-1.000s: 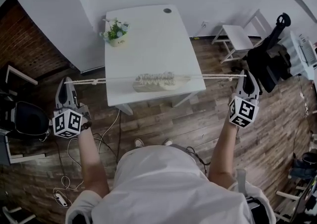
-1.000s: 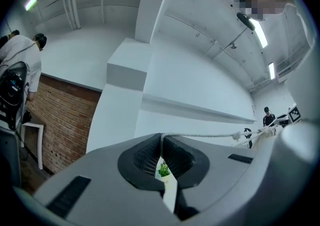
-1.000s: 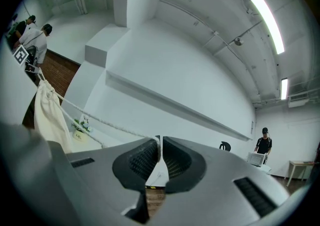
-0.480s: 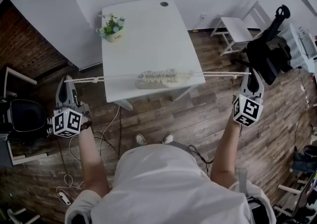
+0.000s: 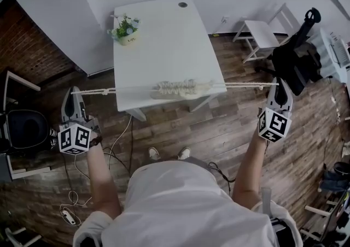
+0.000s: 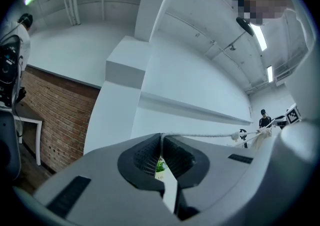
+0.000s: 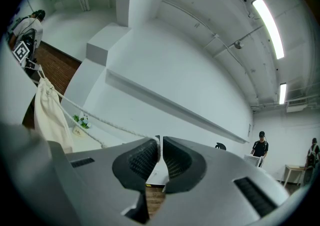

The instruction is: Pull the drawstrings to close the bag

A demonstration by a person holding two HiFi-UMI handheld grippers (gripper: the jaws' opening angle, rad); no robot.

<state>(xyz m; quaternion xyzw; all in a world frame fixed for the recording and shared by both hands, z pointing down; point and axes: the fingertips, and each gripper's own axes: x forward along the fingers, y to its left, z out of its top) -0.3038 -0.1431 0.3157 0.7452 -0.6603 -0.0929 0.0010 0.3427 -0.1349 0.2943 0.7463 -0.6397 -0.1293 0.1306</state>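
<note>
A cream drawstring bag (image 5: 178, 88) hangs bunched tight over the front edge of the white table (image 5: 164, 43). Its cords run taut to both sides. My left gripper (image 5: 73, 94) is far out to the left, shut on the left drawstring (image 5: 101, 91). In the left gripper view that cord (image 6: 200, 135) leaves the closed jaws (image 6: 161, 138) toward the bag (image 6: 257, 137). My right gripper (image 5: 278, 84) is out to the right, shut on the right drawstring (image 5: 246, 83). The right gripper view shows the cord (image 7: 100, 116) running from the jaws (image 7: 160, 141) to the bag (image 7: 50, 115).
A small potted plant (image 5: 126, 31) stands at the table's back left. A white stool (image 5: 262, 35) and a dark chair (image 5: 298, 60) are at the right, another dark chair (image 5: 24, 131) at the left. Cables (image 5: 117, 150) lie on the wooden floor.
Both grippers have drawn a little further outward with the cords. The bag's mouth has gathered tighter and shifted slightly toward the table's front edge.
</note>
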